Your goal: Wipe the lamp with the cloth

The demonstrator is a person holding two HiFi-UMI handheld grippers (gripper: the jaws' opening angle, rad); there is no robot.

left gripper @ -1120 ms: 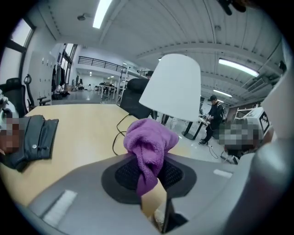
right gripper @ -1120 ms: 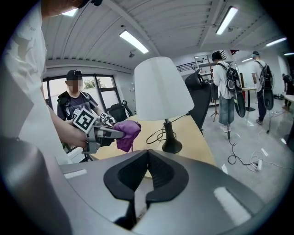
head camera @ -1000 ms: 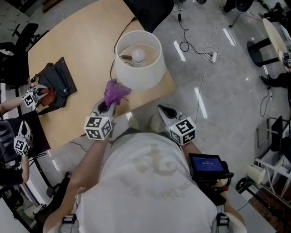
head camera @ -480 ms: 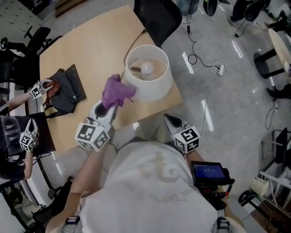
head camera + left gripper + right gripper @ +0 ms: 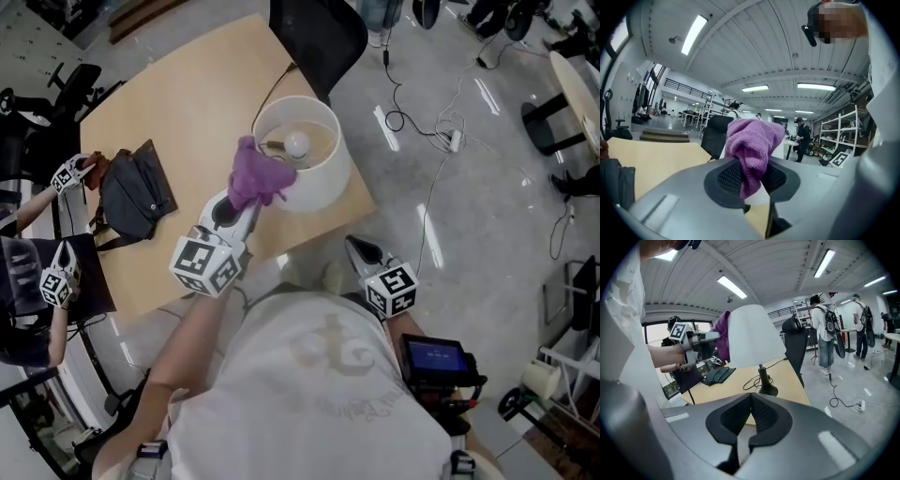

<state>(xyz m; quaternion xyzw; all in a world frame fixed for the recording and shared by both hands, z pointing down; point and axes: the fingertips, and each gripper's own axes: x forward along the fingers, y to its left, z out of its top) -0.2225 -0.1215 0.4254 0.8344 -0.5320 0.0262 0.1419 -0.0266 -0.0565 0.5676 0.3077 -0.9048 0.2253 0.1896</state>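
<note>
A lamp with a white shade (image 5: 319, 178) and a bare bulb stands near the corner of the wooden table (image 5: 178, 103). My left gripper (image 5: 240, 202) is shut on a purple cloth (image 5: 258, 178), which sits against the shade's near rim. In the left gripper view the cloth (image 5: 752, 145) is bunched between the pads of the left gripper (image 5: 751, 177) and hides most of the lamp. My right gripper (image 5: 360, 249) hangs off the table's edge, shut and empty. The right gripper view shows the right gripper (image 5: 751, 417), the shade (image 5: 752, 336), the black lamp base (image 5: 766, 387) and the cloth (image 5: 723, 333) behind the shade's left side.
A dark bag (image 5: 131, 192) lies on the table's left part, where another person's gripper (image 5: 67, 174) reaches it. A black chair (image 5: 314, 33) stands behind the lamp. Cables (image 5: 441, 122) trail over the floor to the right. People (image 5: 825, 333) stand further off.
My left gripper has carried the cloth upward, from beside the shade's lower side to its top rim. The right gripper has stayed where it was.
</note>
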